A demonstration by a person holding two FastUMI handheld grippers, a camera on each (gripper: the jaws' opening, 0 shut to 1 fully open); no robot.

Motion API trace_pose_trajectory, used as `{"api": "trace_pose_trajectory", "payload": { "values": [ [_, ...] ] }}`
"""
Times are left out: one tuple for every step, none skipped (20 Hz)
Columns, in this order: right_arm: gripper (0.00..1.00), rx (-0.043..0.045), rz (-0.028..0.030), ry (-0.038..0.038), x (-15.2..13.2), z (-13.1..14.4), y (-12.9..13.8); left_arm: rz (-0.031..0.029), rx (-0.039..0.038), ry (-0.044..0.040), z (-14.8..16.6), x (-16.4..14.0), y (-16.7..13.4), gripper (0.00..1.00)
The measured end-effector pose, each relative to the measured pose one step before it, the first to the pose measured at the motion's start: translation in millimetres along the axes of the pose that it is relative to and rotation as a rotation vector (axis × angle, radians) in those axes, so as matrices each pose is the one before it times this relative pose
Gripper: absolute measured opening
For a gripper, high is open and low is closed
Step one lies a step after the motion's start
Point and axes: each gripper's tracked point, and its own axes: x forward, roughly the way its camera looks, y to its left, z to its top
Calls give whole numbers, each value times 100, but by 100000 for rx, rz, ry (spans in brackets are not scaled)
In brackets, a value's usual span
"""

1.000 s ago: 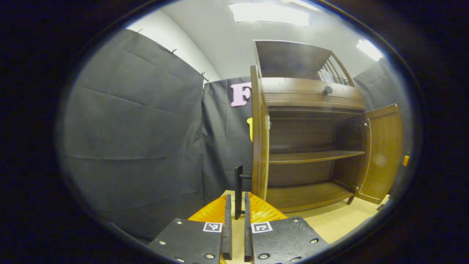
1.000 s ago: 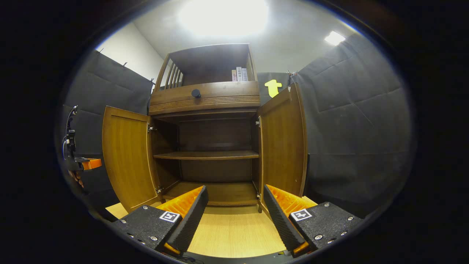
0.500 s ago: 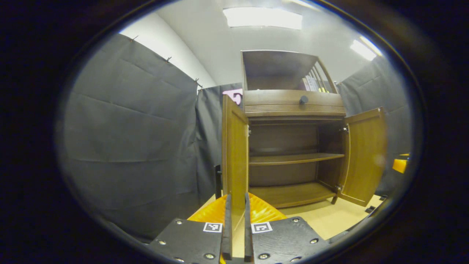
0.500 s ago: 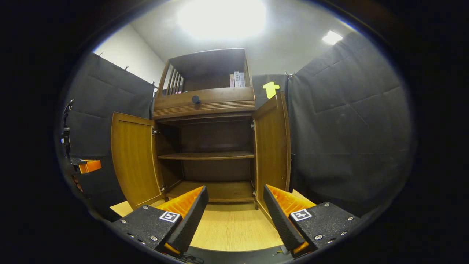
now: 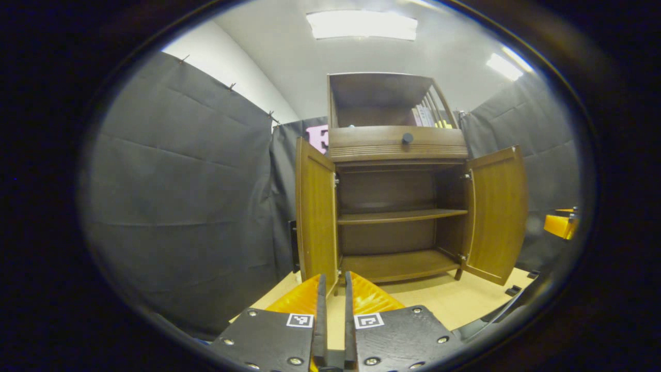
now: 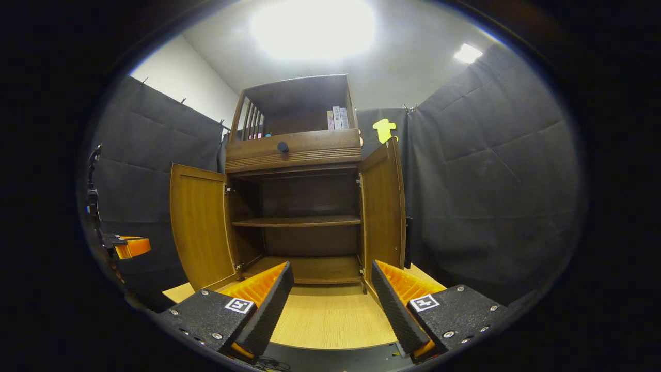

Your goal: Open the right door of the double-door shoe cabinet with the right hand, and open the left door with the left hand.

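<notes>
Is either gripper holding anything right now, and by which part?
Nothing is held. The left gripper is shut on nothing; the right gripper is open.

Our left tongs [image 5: 333,294] sit nearly closed, gripping nothing; our right tongs [image 6: 332,289] gape wide, empty.

Nothing readable here tbh. The book spines [image 6: 336,117] up at 12 o'clock have print, way too tiny to make out.
</notes>
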Motion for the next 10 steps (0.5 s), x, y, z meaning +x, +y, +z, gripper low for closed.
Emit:
{"api": "trace_pose_trajectory", "payload": {
  "values": [
    [92, -9, 309, 38, -140, -98, 136, 86, 72, -17, -74, -152, -211, 19],
    [92, 7, 351, 74, -109, 0, 38, 150, 121, -156, -10, -427, -8, 14],
    [92, 105, 323, 75, -115, -136, 123, -1158, -109, 19, 0, -213, -389, 23],
    [94, 145, 305, 222, -127, -38, 43, -754, 133, 499, -29, -361, -406, 34],
    [94, 144, 252, 125, -61, -81, 43, 275, 608, 25, -16, -288, -6, 44],
    [94, 215, 85, 130, -174, -30, -5, 533, 744, -20, 5, -268, 86, 52],
    [94, 328, 50, 204, -3, -135, -48, 116, 514, -162, 20, -193, 47, 60],
    [94, 317, 146, 269, 60, -59, 7, 317, 427, -236, 107, -187, -154, 68],
    [92, 179, 221, 242, -37, -81, 58, 412, 481, -161, 135, -133, -62, 76],
    [92, 7, 187, 182, 43, 30, 22, 1150, 527, -242, -73, -252, 115, 84]
  ]
}}
